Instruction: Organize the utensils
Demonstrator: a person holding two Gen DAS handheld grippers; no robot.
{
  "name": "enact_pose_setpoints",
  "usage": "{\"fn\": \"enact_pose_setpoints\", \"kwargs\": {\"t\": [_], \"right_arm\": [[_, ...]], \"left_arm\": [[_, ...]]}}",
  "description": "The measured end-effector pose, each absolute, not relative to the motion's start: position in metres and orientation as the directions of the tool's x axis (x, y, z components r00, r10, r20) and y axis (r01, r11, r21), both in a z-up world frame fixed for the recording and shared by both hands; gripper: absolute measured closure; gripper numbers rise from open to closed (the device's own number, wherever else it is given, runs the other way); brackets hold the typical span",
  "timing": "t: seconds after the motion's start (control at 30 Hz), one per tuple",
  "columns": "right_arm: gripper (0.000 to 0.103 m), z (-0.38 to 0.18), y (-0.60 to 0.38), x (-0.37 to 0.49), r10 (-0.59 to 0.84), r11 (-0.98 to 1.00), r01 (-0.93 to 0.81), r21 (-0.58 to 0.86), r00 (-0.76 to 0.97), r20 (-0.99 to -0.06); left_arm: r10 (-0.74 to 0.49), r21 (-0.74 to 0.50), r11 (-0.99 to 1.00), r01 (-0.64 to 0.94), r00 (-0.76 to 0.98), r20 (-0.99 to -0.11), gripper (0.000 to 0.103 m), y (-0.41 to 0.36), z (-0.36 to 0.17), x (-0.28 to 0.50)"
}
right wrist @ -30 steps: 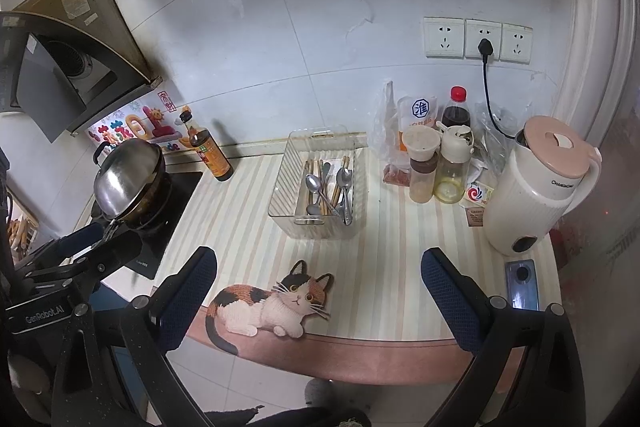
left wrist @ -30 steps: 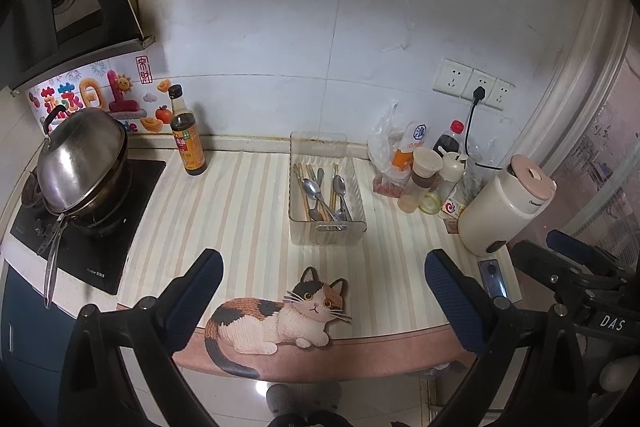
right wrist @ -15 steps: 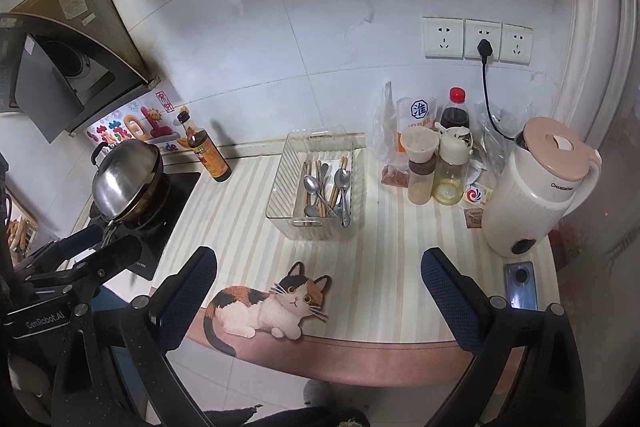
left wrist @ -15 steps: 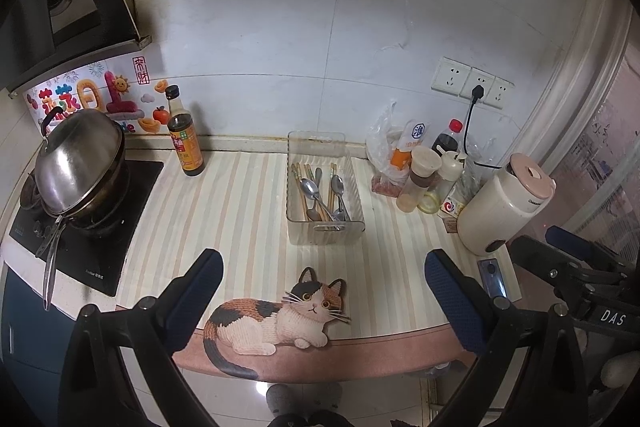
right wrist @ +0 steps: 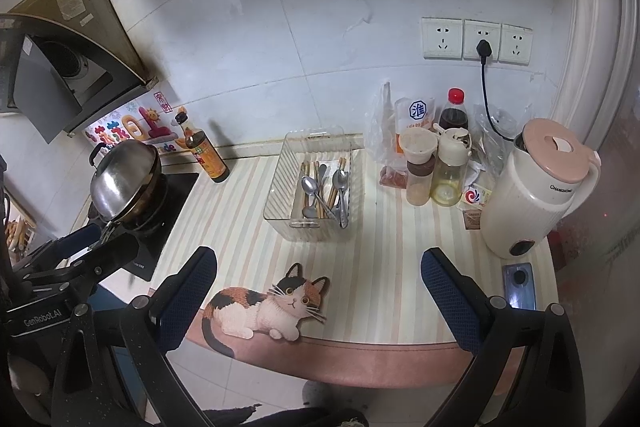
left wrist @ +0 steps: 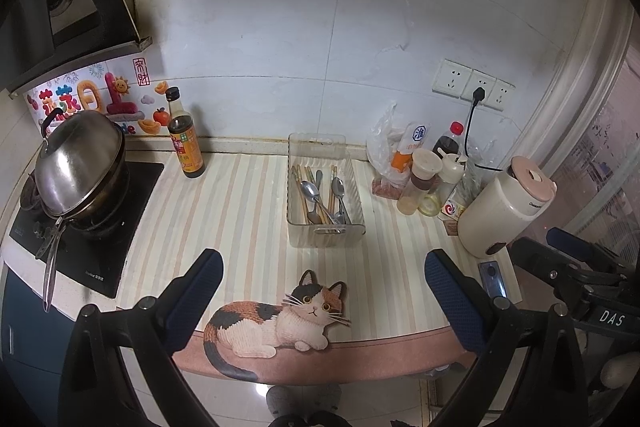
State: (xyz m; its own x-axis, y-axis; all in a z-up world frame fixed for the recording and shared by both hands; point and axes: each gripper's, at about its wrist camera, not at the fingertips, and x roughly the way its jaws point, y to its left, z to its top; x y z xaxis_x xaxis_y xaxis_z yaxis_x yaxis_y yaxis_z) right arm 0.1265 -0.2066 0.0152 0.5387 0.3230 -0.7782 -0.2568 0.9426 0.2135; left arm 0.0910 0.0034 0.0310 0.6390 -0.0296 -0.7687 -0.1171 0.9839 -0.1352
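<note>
A clear plastic bin [left wrist: 362, 227] stands on the striped counter mat, also in the right wrist view [right wrist: 280, 219]. It holds metal spoons [left wrist: 312, 191] and wooden chopsticks [left wrist: 300, 187], seen again as spoons [right wrist: 310, 185] and chopsticks [right wrist: 332, 193]. My left gripper [left wrist: 322, 263] is open and empty, held back from the counter's front edge. My right gripper [right wrist: 318, 261] is open and empty too, at about the same distance.
A cat-shaped mat [left wrist: 280, 319] lies at the front edge. A lidded wok [left wrist: 78, 163] sits on the stove at left, a soy bottle [left wrist: 185, 143] beside it. Condiment bottles [right wrist: 434, 167], a white-and-pink kettle [right wrist: 536, 183] and a phone [right wrist: 520, 285] stand right.
Both views have drifted slightly; the counter looks a touch farther. Nothing on the counter has moved and both grippers stay open.
</note>
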Motion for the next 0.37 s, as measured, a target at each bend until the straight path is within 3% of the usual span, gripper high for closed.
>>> {"fn": "enact_pose_setpoints", "kwargs": {"t": [0.37], "right_arm": [[0.000,0.0158,-0.2073,0.1286,0.323,0.942,-0.258,0.213,0.536,-0.780]], "left_arm": [[-0.030,-0.130,0.985,-0.110,0.639,-0.768,0.000,0.0004,0.0320,0.0953]]}}
